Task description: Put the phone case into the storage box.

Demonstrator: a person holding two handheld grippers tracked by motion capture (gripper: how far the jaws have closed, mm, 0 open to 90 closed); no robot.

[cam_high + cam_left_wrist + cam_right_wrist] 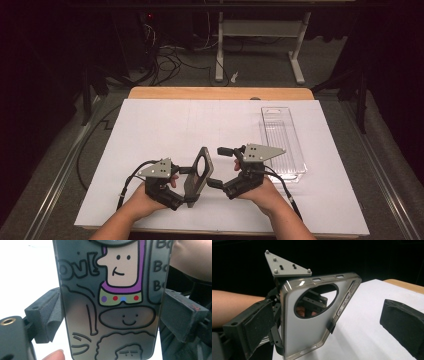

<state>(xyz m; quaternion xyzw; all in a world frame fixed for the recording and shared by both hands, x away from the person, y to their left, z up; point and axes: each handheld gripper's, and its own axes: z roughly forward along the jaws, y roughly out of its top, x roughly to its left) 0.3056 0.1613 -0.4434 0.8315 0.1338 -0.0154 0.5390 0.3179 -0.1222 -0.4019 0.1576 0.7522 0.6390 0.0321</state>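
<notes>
A smoky translucent phone case [202, 151] with a round camera hole stands upright on edge above the white sheet. My left gripper [190, 189] is shut on it across its width. In the left gripper view both pads press the side edges of the case [110, 302], whose back carries cartoon drawings. My right gripper [221, 166] is open just right of the case. In the right gripper view its jaws stand wide apart with the case [312, 322] between them, nearer the left jaw and touching neither pad [257, 325].
A clear plastic tray [282, 145] lies on the right side of the white sheet [165, 125], which covers a wooden table [220, 93]. Cables and a metal stand's legs are on the floor beyond the far edge.
</notes>
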